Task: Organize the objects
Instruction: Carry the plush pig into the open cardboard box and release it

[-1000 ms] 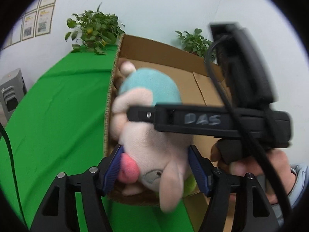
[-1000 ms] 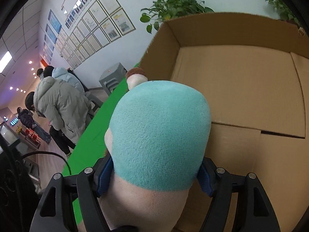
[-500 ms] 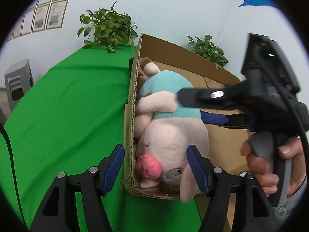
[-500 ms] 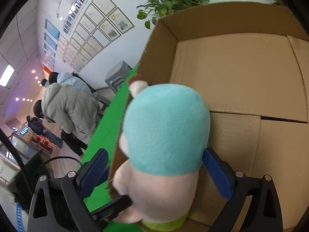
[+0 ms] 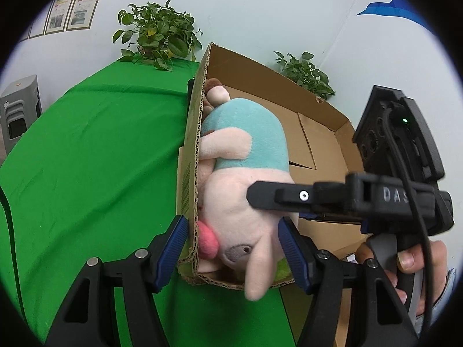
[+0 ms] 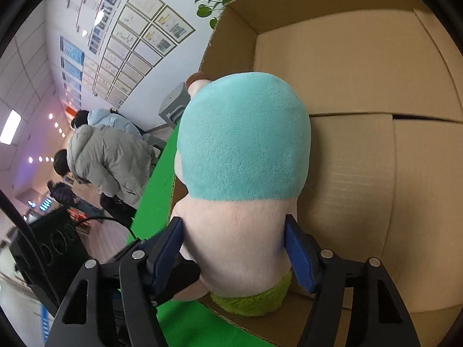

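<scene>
A pink plush pig (image 5: pixel 243 190) in a turquoise shirt is seen lying inside an open cardboard box (image 5: pixel 315 133), pressed against the box's left wall, with its snout and one ear at the near corner and an ear hanging over the near edge. A green plush piece (image 6: pixel 254 297) is seen beneath its head in the right wrist view. The box rests on a surface covered with green cloth (image 5: pixel 95 159).

The left gripper (image 5: pixel 231 240) is held at the near corner of the box, its fingers (image 5: pixel 290 250) about half open and closing; the box wall and the pig's head lie between them. The right finger is seen at the pig's ear, while the left finger stands outside the cardboard wall; whether the pig is pressed cannot be told.

The right gripper (image 6: pixel 234 245) is carried by a hand (image 5: pixel 411 263) and its fingers (image 6: pixel 296 250) are closing around the pig's pale head, both blue pads lying against the plush.

Potted plants (image 5: pixel 156 40) stand behind the box, and people in puffer jackets (image 6: pixel 107 159) are seen in the background.
</scene>
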`<move>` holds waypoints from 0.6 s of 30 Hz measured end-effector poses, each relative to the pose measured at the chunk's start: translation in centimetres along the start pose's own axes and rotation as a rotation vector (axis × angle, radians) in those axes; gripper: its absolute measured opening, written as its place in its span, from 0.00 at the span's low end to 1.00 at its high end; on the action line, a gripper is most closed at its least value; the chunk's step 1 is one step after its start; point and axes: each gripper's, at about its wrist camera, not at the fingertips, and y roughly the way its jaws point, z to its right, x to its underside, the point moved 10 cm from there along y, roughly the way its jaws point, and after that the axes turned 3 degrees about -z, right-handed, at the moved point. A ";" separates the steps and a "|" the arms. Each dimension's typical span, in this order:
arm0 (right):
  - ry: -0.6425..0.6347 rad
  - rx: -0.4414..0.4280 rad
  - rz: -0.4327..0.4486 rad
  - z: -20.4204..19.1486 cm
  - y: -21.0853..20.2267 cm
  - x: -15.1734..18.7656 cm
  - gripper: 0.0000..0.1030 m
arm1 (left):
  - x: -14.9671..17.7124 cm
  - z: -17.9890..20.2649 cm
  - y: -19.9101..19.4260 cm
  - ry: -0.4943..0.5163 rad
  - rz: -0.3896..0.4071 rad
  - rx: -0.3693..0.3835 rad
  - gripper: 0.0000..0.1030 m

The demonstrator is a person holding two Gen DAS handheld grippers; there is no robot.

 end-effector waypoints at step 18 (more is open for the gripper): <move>-0.164 0.234 0.282 -4.4 -11.8 8.2 1.00 | 0.8 4.6 -8.8 0.160 0.227 -0.268 0.78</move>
